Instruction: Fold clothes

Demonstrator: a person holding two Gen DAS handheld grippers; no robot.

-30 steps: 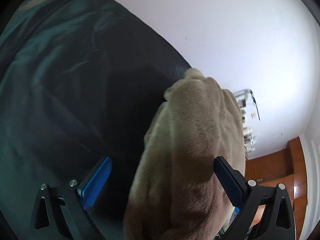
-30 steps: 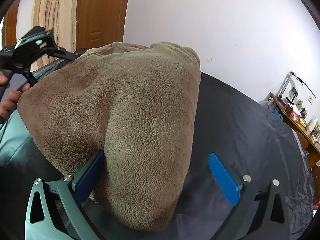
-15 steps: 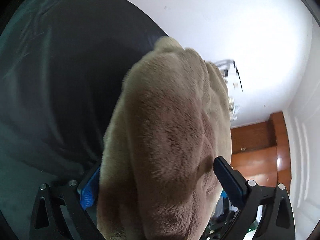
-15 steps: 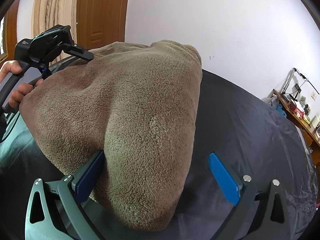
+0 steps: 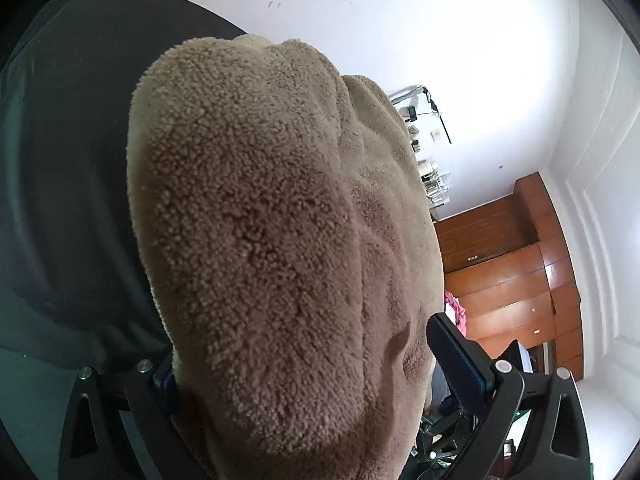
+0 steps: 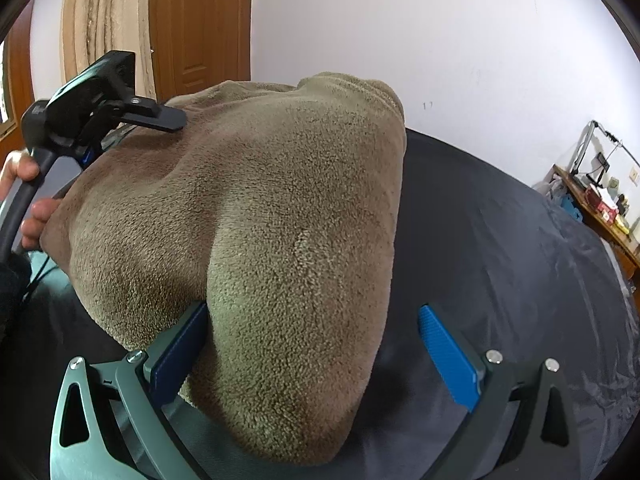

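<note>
While the brown fleece garment (image 6: 256, 216) drapes in a bunched mound over both tools above the dark bedsheet (image 6: 500, 248), the right gripper (image 6: 312, 344) stands wide open, fleece between its pads. The left gripper (image 5: 304, 360) likewise gapes, fabric filling the gap.

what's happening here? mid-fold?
A person is folding a brown fleece over a dark sheet, with tongs in each hand. The fleece bulges up between both tongs. The right tongs are wide open, the fleece lying against the left pad only. The left tongs also look open, fleece filling the gap; in the right view they sit at the fleece's far edge, hand on the handle. No finished fold shows yet.
</note>
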